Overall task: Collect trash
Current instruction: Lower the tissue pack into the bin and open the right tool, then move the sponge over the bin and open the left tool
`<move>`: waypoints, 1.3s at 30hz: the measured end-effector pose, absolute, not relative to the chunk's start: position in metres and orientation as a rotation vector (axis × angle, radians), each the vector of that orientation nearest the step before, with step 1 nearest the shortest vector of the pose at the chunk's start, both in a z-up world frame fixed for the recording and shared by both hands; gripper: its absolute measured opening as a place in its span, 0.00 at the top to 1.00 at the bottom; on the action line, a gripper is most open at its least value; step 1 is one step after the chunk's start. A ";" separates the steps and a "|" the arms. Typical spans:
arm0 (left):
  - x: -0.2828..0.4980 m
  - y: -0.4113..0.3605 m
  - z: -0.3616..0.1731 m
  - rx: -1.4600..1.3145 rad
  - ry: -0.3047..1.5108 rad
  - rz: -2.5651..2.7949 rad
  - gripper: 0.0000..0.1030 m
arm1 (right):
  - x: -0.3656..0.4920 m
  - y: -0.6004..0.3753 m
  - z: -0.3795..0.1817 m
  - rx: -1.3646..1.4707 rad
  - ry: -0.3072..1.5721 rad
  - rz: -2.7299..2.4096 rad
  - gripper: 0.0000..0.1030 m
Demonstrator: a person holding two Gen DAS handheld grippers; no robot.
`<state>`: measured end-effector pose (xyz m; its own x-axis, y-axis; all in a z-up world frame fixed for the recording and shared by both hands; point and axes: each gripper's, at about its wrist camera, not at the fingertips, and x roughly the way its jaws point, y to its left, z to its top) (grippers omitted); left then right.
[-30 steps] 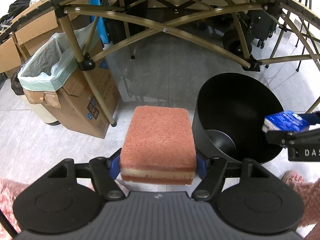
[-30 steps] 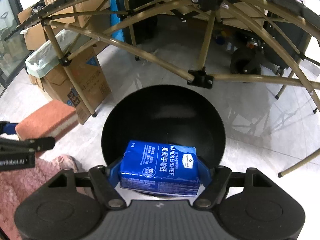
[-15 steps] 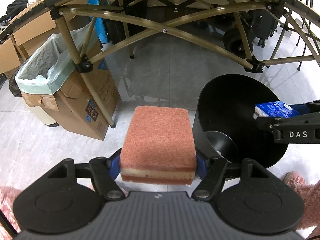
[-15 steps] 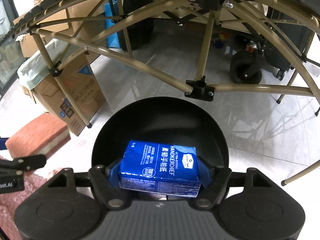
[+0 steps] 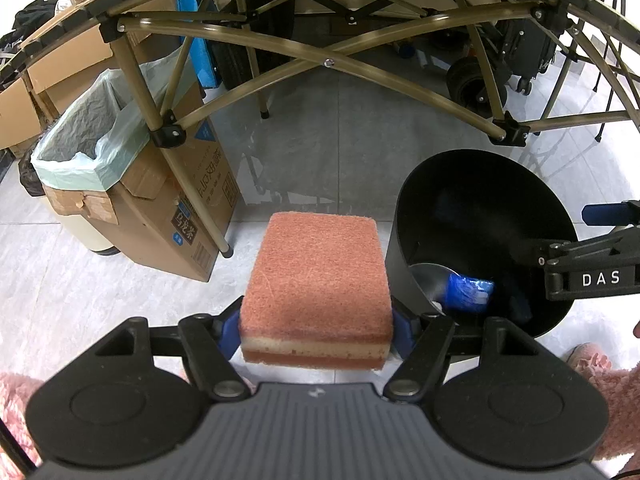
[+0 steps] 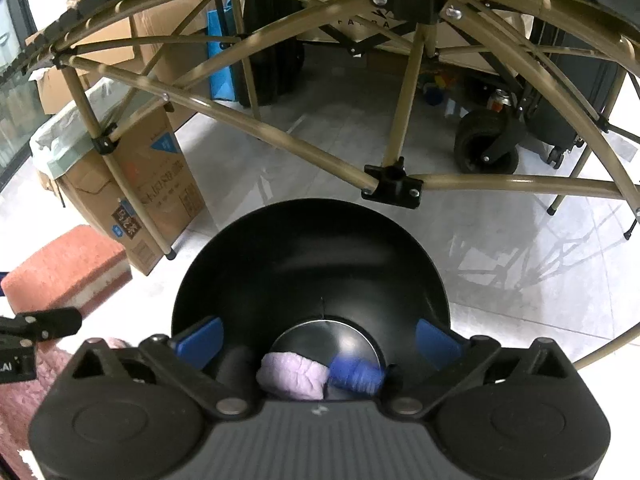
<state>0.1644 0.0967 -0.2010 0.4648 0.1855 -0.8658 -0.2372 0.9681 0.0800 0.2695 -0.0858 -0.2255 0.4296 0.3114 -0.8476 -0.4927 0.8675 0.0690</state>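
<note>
Your left gripper (image 5: 316, 326) points steeply down at the floor (image 5: 328, 160), its jaws pinching a sponge (image 5: 318, 284) by its two sides, the blue pads (image 5: 402, 330) pressed against it. The sponge is a thick block with a coarse reddish-orange top, a pale middle layer and a reddish bottom layer, and it is held level above the tiles, just left of the black bin (image 5: 480, 184). Your right gripper (image 6: 320, 338) also tilts steeply down, right over the bin's mouth; its jaws have just been opening and now stand spread wide with nothing between them. The blue tissue pack (image 6: 356, 372), blurred, is down inside the bin (image 6: 312, 240) near its shiny round bottom, next to a crumpled pale lilac wad (image 6: 292, 374). In the left view the pack (image 5: 468, 294) shows low inside the bin, beneath the right gripper's arm (image 5: 588, 276). A lined cardboard box (image 5: 160, 200) stands well to the left under the folding bench frame (image 5: 280, 48).
</note>
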 end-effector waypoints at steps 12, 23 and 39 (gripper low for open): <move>0.166 0.089 -0.200 -0.027 1.049 0.254 0.31 | 0.266 -0.090 -0.222 -0.210 0.993 0.492 0.00; 0.177 0.067 -0.196 0.027 1.024 0.209 0.31 | 0.268 -0.109 -0.211 -0.196 0.957 0.431 0.00; 0.206 0.027 -0.197 0.083 1.013 0.098 0.31 | 0.281 -0.158 -0.186 -0.132 0.888 0.284 0.00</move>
